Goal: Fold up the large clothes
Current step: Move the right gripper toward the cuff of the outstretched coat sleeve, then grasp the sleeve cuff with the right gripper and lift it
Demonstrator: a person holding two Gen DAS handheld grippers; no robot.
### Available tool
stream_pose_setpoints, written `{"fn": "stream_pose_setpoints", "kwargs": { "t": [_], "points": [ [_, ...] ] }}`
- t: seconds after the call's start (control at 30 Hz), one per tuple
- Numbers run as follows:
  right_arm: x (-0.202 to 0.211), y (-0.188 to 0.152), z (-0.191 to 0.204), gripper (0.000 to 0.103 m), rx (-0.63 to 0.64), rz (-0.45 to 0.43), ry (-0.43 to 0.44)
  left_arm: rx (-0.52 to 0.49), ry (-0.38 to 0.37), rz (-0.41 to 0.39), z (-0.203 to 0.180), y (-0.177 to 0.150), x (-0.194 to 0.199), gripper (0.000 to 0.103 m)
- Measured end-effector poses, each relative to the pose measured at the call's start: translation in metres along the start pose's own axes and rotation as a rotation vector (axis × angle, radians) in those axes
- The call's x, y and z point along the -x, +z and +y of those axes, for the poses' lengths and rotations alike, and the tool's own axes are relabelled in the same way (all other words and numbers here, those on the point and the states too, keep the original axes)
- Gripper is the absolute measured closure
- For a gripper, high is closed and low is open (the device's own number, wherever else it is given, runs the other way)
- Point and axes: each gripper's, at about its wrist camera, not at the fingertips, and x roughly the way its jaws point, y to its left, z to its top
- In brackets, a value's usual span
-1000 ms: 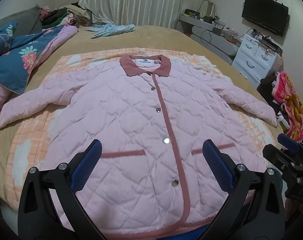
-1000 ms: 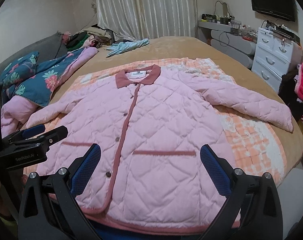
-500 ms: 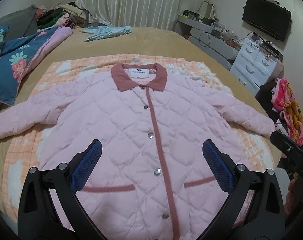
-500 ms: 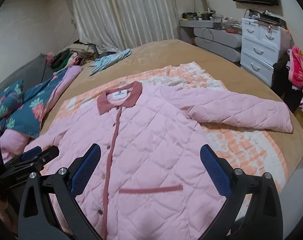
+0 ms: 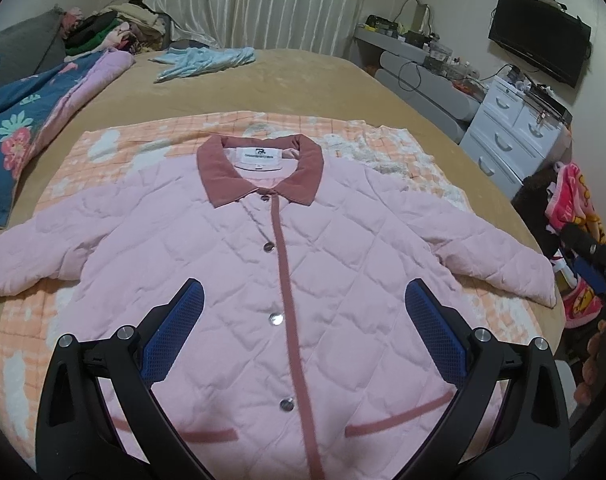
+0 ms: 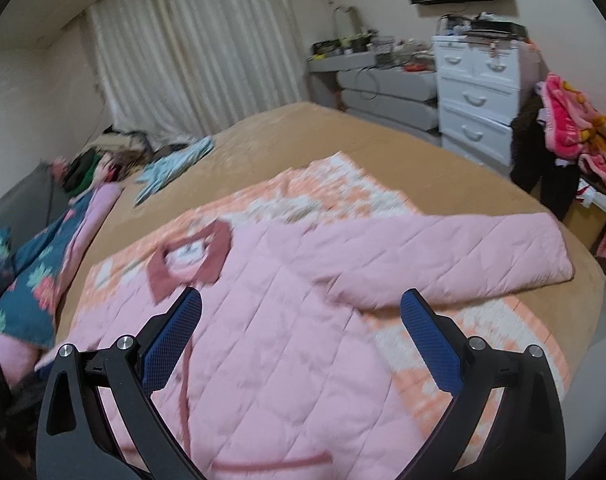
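left wrist view: pink quilted jacket lies face up, buttoned, sleeves spread, on an orange checked blanket over the tan bed
left gripper: jaws wide, empty, hovering above the jacket's lower front
right gripper: jaws wide, empty, above the jacket near its right sleeve; this view is blurred
handling: likely soft, puffy and light, springy when folded, smooth shell may slide
grip: judged best at a sleeve cuff or the shoulder seam, pinching the full padded layers
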Motion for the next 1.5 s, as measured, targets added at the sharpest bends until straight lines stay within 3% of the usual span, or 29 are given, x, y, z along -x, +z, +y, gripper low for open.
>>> {"fn": "stream_pose_setpoints", "kwargs": {
  "t": [0.43,1.0,1.5],
  "points": [
    [-0.043,0.036,-0.059,0.004,-0.136,-0.061,-0.126,-0.021,-0.015,0.02,-0.03,0.025,-0.051,0.008],
    [-0.085,0.009,-0.191,0.004,-0.388,-0.017,-0.374,-0.07,-0.004,0.079,-0.059,0.019,-0.118,0.008],
    [-0.113,-0.01,-0.277,0.004,-0.602,0.051,-0.434,-0.077,0.014,0.119,-0.077,0.026,-0.16,0.008]
  ]
}}
